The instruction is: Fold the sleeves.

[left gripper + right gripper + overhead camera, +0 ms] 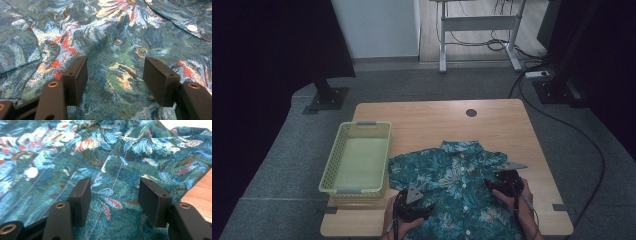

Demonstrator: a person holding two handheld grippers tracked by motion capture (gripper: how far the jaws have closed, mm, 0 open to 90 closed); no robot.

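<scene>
A teal floral short-sleeved shirt (pixel 452 182) lies spread, buttoned front up, on the near half of the wooden table (pixel 432 117), collar toward the far side. My left gripper (pixel 412 202) rests over the shirt's lower left part; in the left gripper view it (pixel 115 81) stands open, jaws wide apart just above the patterned cloth (pixel 117 45). My right gripper (pixel 507 182) sits over the shirt's right side near the sleeve; in the right gripper view it (pixel 113 203) is open over a seam in the fabric (pixel 117 170). Nothing is pinched in either.
A pale green plastic basket (pixel 358 156) stands on the table's left side, touching the shirt's left sleeve. A round cable hole (pixel 471 112) marks the far table edge. Beyond are a white desk frame (pixel 477 30), floor cables (pixel 562 120) and dark stands.
</scene>
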